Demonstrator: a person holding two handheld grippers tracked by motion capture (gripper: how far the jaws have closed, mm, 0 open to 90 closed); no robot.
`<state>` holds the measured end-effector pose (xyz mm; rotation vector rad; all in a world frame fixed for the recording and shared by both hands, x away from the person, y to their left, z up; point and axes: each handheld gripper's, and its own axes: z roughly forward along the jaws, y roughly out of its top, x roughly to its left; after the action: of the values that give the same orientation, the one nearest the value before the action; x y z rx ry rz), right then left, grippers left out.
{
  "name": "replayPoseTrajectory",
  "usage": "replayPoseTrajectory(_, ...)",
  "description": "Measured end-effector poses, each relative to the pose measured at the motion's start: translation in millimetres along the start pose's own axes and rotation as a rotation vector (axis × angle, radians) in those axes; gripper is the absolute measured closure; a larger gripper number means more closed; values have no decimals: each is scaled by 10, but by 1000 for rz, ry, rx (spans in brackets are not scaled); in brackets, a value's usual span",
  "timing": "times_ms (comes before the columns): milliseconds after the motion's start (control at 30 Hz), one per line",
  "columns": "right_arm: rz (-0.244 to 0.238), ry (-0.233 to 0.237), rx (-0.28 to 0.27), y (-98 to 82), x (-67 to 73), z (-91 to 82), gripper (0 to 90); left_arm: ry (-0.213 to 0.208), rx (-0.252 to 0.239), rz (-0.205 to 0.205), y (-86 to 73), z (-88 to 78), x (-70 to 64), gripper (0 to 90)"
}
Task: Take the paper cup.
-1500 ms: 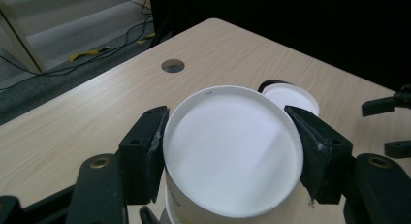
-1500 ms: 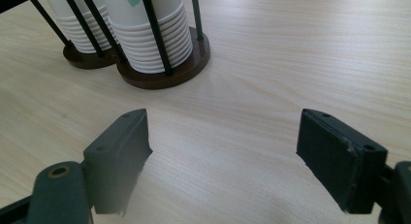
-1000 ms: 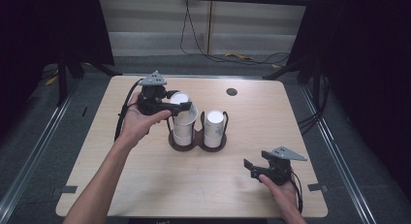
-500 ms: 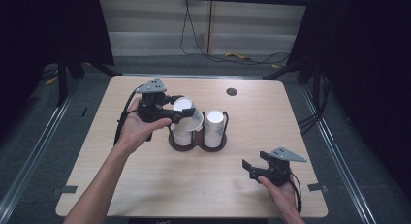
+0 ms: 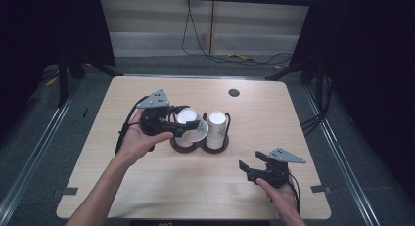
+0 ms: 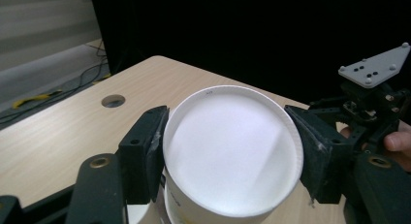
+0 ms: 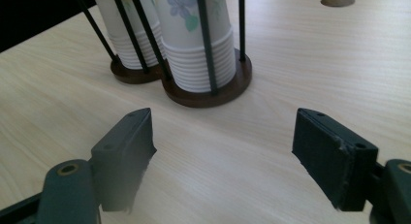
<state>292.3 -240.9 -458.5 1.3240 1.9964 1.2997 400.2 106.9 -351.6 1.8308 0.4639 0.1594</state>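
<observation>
Since a second ago my left gripper (image 5: pixel 192 126) has drifted a little toward me and lower with the white paper cup (image 5: pixel 196 129), which now tilts over the left stack (image 5: pixel 185 119) in the dark cup holder (image 5: pixel 217 146); my right gripper (image 5: pixel 248 169) has stayed where it was. I have the cup clamped across its rim, both pads pressed against its sides, while the jaws on my right stand wide apart with nothing between them.

From above, I see bare wood on every side of the table (image 5: pixel 147 187), and my right gripper sits well apart from the holder, near the front right edge. A round hole (image 5: pixel 234 93) lies toward the far edge, clear of both hands.

My left gripper view looks straight into the cup's white mouth (image 6: pixel 232 149) and catches my right gripper (image 6: pixel 375 95) beyond it. My right gripper view shows the ribbed rims of the nested cups, a flower print on the nearer stack (image 7: pixel 201 37), and the thin black uprights (image 7: pixel 204 40) of the holder. Those uprights fence both stacks.
</observation>
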Motion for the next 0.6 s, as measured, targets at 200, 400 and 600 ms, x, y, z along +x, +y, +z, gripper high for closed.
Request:
replayPoseTrajectory(200, -10, 61, -35, 130, 131, 37, 240, -26, 1, -19, -86, -28, -29, 353)
replayPoseTrajectory(400, -58, 126, -57, 241, 293, 92, 237, -40, -2, -32, -171, -39, -59, 353)
replayPoseTrajectory(600, -103, 223, -111, 271, 487, 153, 195, -68, 1, -40, -239, -41, -122, 353)
